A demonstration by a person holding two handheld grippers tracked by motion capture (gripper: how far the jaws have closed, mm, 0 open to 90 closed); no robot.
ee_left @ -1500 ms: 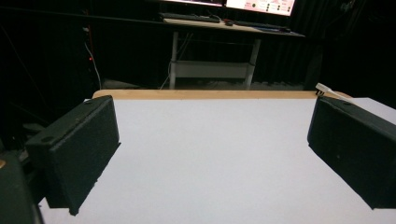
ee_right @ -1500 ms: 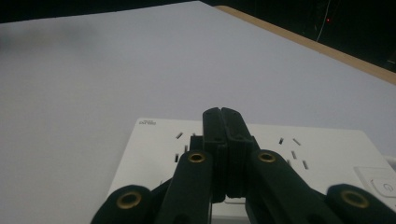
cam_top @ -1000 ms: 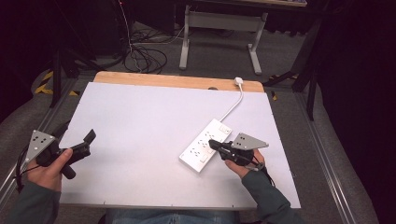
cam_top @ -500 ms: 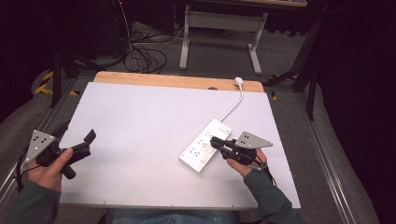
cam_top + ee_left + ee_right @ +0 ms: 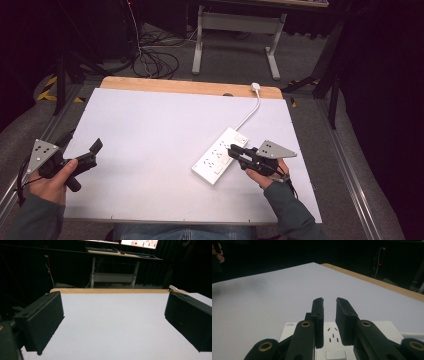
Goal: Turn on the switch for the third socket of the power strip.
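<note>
Left gripper [image 5: 82, 155]: table's 8 o'clock edge, jaws spread wide, nothing between. White power strip [image 5: 220, 156]: table's 4 o'clock area, lying flat. Right gripper [image 5: 235, 152]: over strip's 3 o'clock side, jaws just been opening, narrow gap, empty.

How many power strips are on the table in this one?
1. The white power strip lies right of centre on the white table, just ahead of the right gripper, its cord running to the far edge.
</note>
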